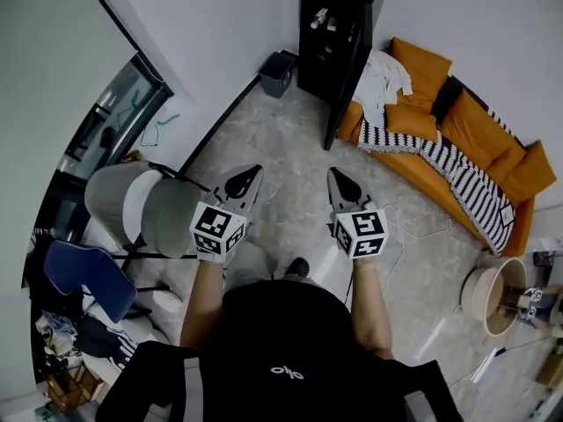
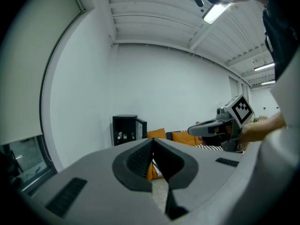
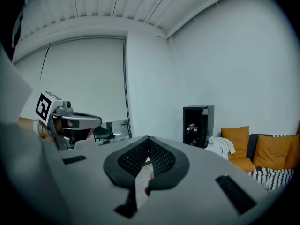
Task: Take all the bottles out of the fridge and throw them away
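- Our left gripper (image 1: 249, 178) and right gripper (image 1: 341, 183) are both clenched tight with nothing between the jaws. We hold them side by side in front of us, aimed roughly toward the fridge (image 1: 339, 33).
- The fridge stands at the far edge of the floor (image 1: 281, 165), against the wall (image 1: 220, 25), with its door (image 1: 345, 95) swung open. The bottles (image 1: 322, 18) lie on its upper shelves, well apart from us.
- A dark bin (image 1: 278, 73) sits near the fridge's left side, and an orange sofa (image 1: 466, 139) is on its right.
- We judge this step to be the approach, with no bottle taken out yet.
- To do it well, we should come up square to the open front and keep clear of the door. We should spread one gripper's jaws before reaching the shelf, then take a single bottle around its body.
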